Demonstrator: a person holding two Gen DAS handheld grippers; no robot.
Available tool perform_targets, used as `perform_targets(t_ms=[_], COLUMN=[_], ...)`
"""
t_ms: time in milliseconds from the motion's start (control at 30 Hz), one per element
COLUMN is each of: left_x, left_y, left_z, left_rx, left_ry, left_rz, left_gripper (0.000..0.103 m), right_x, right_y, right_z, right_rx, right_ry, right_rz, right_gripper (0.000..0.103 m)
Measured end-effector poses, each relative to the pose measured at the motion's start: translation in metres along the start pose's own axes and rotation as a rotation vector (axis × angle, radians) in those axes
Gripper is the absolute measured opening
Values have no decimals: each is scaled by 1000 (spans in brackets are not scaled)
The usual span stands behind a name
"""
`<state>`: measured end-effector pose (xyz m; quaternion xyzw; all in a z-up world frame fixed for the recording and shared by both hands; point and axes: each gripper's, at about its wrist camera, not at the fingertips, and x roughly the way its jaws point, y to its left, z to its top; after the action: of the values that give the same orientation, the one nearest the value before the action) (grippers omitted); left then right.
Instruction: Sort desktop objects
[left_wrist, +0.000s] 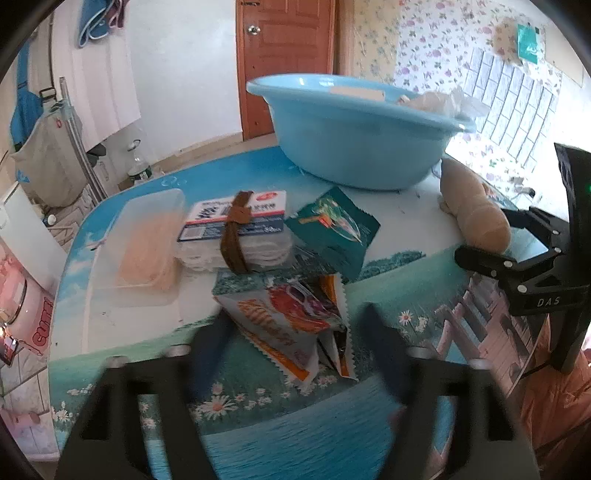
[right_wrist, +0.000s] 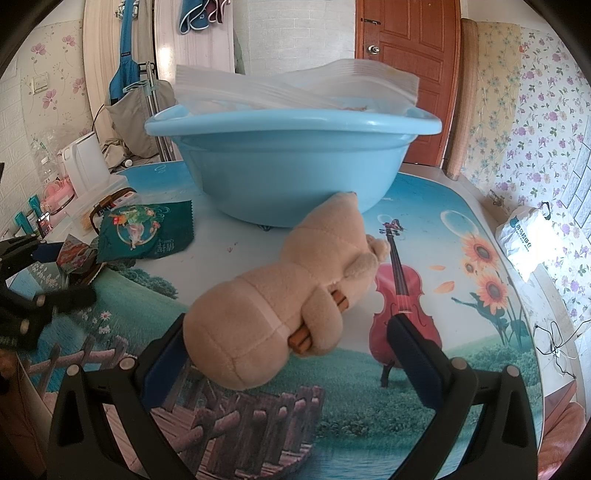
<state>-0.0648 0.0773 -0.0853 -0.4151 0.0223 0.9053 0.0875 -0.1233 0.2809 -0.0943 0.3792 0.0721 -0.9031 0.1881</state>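
The right gripper (right_wrist: 291, 354) has its jaws spread wide around the rear of a tan plush toy (right_wrist: 291, 299) lying on the picture-printed surface (right_wrist: 461, 258); the left pad touches it, the right pad stands apart. The left gripper (left_wrist: 295, 354) hangs with jaws spread, blurred, over an orange snack packet (left_wrist: 295, 325), not gripping it. Beyond lie a green packet (left_wrist: 332, 232), a strapped box (left_wrist: 236, 229) and a clear container (left_wrist: 144, 243). Farthest stands the blue basin (right_wrist: 291, 162).
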Motion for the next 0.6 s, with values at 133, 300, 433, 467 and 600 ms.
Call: perform_targets(t_ms=[133, 300, 433, 467, 600], left_x=[-1, -3, -3, -2, -2], left_y=[5, 9, 7, 5, -1], left_z=[1, -1, -4, -4, -4], left_rx=[-17, -44, -30, -20, 6], left_ry=[-2, -11, -21, -22, -22], left_rz=[-24, -39, -33, -25, 1], left_gripper=[51, 49, 52, 54, 55], right_x=[0, 0, 0, 0, 0], right_y=[0, 0, 0, 0, 0], right_z=[0, 0, 0, 0, 0], right_rx=[0, 1, 0, 0, 0], right_ry=[0, 0, 0, 0, 0], right_rz=[0, 0, 0, 0, 0], right_gripper=[103, 103, 103, 103, 103])
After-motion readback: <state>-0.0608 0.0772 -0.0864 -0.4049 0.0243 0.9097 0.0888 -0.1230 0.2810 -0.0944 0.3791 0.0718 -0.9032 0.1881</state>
